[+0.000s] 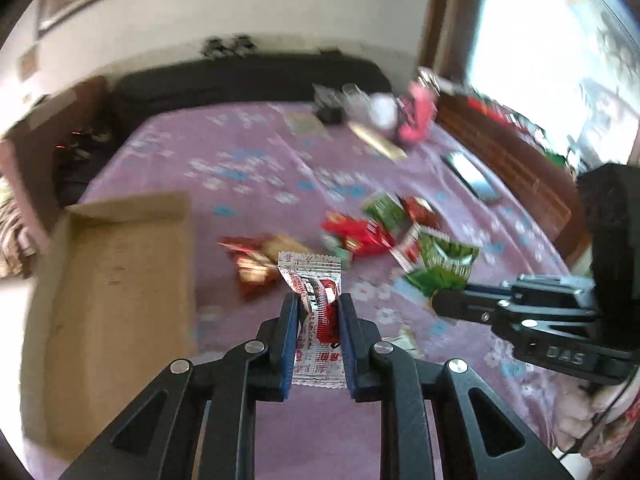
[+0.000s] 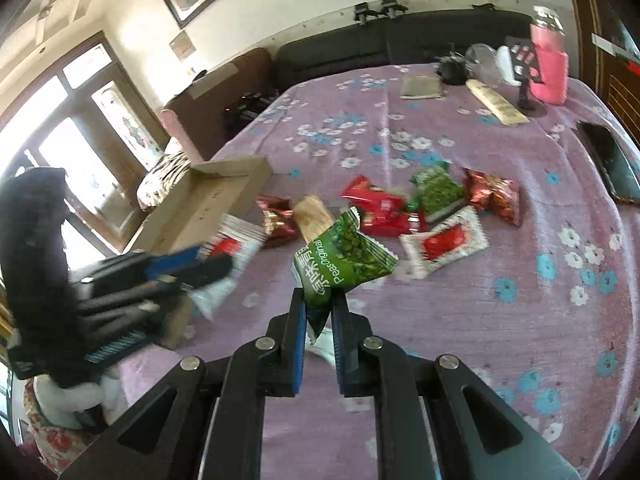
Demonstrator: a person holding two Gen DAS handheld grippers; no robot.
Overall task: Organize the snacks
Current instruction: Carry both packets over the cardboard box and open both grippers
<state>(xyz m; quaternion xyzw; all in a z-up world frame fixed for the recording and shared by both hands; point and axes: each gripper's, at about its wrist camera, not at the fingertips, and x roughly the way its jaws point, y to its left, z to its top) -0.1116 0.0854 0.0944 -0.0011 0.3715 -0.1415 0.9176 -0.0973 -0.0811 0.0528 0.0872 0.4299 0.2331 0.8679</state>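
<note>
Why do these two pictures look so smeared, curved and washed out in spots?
Left wrist view: the bedspread and loose snacks streak with motion blur, while the white packet in the left gripper stays sharp; the window blows out white. Right wrist view: the green packet reads clearly, the left gripper smears; the fisheye lens bends edges in both.

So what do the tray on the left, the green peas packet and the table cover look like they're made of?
Tray: plain brown corrugated cardboard by the look, matte, with folded-up walls.
Green peas packet: thin glossy plastic film, crinkled, with a zigzag sealed edge; held in the right gripper.
Table cover: looks like woven cloth, purple with printed flowers, faint creases and a slight sheen.
</note>
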